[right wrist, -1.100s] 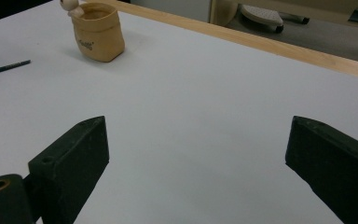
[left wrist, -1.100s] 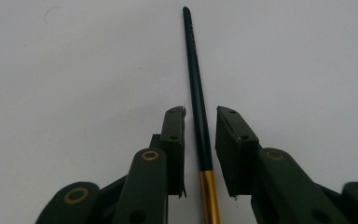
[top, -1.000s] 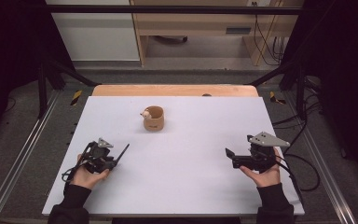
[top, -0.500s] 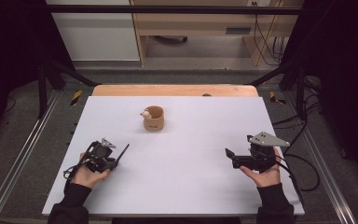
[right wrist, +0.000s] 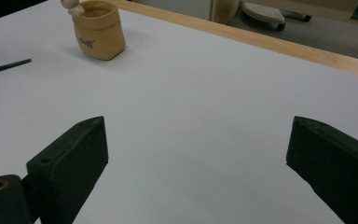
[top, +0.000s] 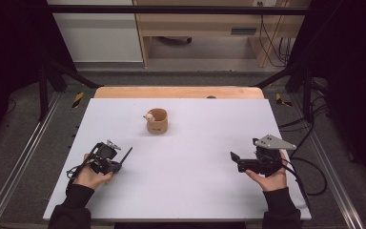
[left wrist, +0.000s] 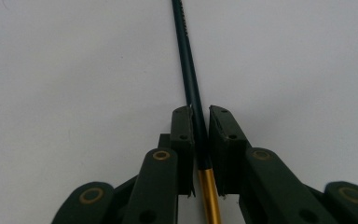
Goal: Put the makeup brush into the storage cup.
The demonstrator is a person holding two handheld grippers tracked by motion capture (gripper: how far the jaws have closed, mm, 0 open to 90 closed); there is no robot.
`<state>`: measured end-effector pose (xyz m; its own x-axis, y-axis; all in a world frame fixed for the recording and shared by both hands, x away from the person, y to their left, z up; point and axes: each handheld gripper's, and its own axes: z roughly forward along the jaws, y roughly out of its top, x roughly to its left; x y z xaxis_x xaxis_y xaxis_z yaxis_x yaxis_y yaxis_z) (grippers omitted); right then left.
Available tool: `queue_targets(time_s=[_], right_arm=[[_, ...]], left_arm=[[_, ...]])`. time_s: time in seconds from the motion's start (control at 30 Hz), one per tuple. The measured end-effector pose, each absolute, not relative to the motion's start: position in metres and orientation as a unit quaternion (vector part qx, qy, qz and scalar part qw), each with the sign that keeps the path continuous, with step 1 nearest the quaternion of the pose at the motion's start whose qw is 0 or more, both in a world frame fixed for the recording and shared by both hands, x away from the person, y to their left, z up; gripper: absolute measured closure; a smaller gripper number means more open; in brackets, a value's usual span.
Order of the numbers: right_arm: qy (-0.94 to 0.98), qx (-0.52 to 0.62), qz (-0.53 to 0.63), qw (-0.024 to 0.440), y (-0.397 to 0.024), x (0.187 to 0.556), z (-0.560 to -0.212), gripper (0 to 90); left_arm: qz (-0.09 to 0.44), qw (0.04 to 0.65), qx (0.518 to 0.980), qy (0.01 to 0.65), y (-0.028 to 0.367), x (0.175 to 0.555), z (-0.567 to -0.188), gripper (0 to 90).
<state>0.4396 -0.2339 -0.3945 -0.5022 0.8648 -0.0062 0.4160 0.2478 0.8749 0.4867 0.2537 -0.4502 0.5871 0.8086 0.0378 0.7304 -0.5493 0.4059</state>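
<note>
The slim paintbrush [left wrist: 189,79] has a dark green handle and a gold metal ferrule. The small pot shaped like a sack [top: 157,121] is tan. The table [top: 209,191] is plain white with a pale wooden far edge. Both tongs are black.

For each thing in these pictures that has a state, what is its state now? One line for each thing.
Left gripper: fingers just closed, shut on the thin dark pencil.
Thin dark pencil with gold end: clamped between the fingers, its tip pointing away over the table.
Right gripper: fingers wide open, holding nothing.
Small tan sack-shaped pot: upright, open at the top, standing apart from both grippers.
White table: bare between the grippers.
</note>
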Motion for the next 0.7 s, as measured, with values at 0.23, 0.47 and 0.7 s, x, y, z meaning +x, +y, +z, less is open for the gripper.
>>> queue_targets(time_s=[0.23, 0.47, 0.7], right_arm=[[0.748, 0.429, 0.438, 0.254, -0.2336, 0.4400, -0.3949, 5.4], [0.749, 0.428, 0.438, 0.253, -0.2330, 0.4403, -0.3955, 5.3], [0.752, 0.425, 0.435, 0.252, -0.2322, 0.4406, -0.3964, 5.3]], left_arm=[[0.108, 0.169, 0.876, 0.438, 0.2519, 0.4882, -0.4493, 82.3], [0.106, 0.163, 0.882, 0.430, 0.2503, 0.4894, -0.4486, 82.5], [0.116, 0.175, 0.882, 0.423, 0.2474, 0.4855, -0.4406, 82.6]])
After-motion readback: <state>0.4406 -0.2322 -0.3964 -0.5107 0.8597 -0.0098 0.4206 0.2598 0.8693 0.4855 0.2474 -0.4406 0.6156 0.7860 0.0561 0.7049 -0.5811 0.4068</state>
